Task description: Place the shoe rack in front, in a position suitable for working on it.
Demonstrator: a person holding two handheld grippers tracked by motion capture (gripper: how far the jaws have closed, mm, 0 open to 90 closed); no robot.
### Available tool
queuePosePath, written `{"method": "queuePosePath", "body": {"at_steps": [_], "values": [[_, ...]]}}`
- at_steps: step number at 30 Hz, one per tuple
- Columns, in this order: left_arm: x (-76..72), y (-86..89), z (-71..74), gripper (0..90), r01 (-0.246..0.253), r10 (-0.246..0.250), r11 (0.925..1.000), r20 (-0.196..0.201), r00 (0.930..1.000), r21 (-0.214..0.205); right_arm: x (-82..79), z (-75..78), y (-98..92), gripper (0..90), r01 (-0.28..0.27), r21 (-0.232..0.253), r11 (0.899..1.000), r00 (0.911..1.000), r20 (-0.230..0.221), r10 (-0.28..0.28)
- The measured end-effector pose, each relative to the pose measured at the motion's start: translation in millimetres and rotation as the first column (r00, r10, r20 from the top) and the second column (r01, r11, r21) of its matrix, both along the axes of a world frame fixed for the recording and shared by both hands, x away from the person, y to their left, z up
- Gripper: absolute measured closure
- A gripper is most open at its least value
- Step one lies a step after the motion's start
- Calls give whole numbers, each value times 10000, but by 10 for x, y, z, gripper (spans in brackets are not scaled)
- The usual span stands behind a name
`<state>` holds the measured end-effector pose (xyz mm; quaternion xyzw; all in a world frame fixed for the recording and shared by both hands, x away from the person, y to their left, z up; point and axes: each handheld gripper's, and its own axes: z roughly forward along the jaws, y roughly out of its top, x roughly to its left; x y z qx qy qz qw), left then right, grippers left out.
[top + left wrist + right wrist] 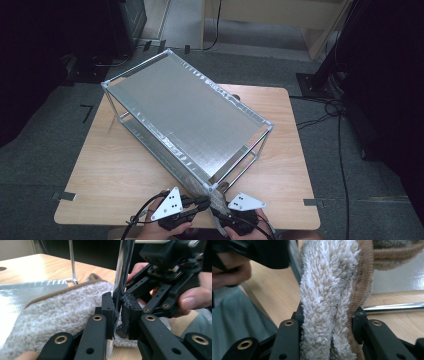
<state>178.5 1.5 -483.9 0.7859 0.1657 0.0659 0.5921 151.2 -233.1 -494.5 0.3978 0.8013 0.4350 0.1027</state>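
A light wooden table [115,170] stands on grey carpet [35,165]. Black cables [340,125] trail across the floor at the right (near a dark stand base [312,82]). Pale wooden furniture [280,12] sits beyond.

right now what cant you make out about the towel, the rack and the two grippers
- High view: most of the towel is hidden by the rack's near corner and both grippers.
- High view: the left gripper and right gripper jaws are too small and dark to read.
- Left gripper view: the chrome post is cut off by the top edge.
- Right gripper view: the towel's full size is cut off by the edges.
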Motion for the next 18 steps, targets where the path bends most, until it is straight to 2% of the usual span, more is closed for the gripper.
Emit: {"method": "queuePosePath", "body": {"at_steps": [3,5,6,7,8,9,11,14,18], "values": [[15,-31,4,810,-31,31,10000,-51,10000,22,-29,7,-34,618,14,-65,10000,9999,-100,-15],[36,-57,9,799,-20,19,10000,-223,9998,-59,-49,-29,-54,613,258,-440,9987,9994,-216,-268],[36,-57,9,779,-20,19,10000,-223,9998,-59,-49,-29,-54,613,258,-440,9987,9994,-216,-268],[59,-50,21,750,81,-88,9997,-272,9996,-230,-55,-65,-60,607,538,-764,9956,9980,-289,-561],[59,-50,21,725,81,-88,9997,-272,9996,-230,-55,-65,-60,607,538,-764,9956,9980,-289,-561],[75,-30,36,725,172,-184,9990,-287,9994,-421,-57,-79,-66,599,591,-808,9950,9976,-315,-618],[131,60,70,645,603,-619,9953,-190,9979,-761,-62,-88,-96,568,618,-800,9949,9973,-337,-647],[203,151,73,587,763,-784,9937,-223,9967,-820,-58,-99,-131,575,751,-932,9928,9963,-349,-786],[390,370,38,577,-36,11,9970,-315,9995,-771,-50,-111,-190,595,1018,-967,9901,9934,-428,-1063]]}}
